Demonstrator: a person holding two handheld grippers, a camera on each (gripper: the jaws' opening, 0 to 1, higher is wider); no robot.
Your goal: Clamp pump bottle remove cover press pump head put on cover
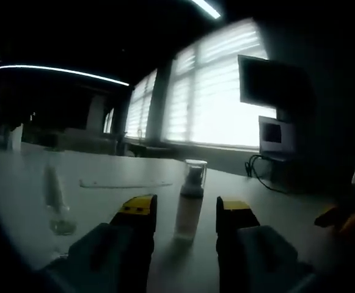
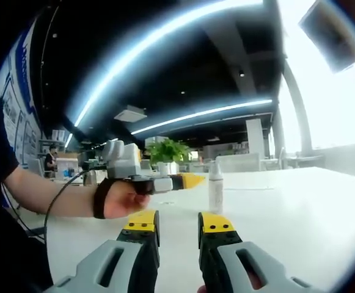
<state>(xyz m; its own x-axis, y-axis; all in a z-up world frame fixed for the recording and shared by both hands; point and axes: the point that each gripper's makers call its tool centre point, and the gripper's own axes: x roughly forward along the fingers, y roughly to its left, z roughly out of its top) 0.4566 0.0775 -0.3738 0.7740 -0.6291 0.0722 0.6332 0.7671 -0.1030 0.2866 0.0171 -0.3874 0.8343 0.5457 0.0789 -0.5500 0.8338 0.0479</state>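
A pale pump bottle [image 1: 189, 210] with a clear cover [image 1: 195, 171] stands upright on the white table [image 1: 116, 168]. In the left gripper view it sits just ahead of my left gripper [image 1: 185, 212], centred on the gap; the jaws are open and nothing is held. The right gripper view shows the same bottle [image 2: 215, 186] farther off, beyond my right gripper [image 2: 179, 223], which is open with nothing between its jaws. A hand [image 2: 119, 198] holds the left gripper [image 2: 186, 180] with its yellow tip close to the bottle's left side.
A clear slim object [image 1: 56, 198] stands on the table left of the bottle, and a thin strip [image 1: 125, 183] lies behind it. A monitor [image 1: 274, 85], a small screen [image 1: 274, 135] and a cable [image 1: 256, 172] are at the far right. The other gripper's yellow tip [image 1: 335, 217] shows at right.
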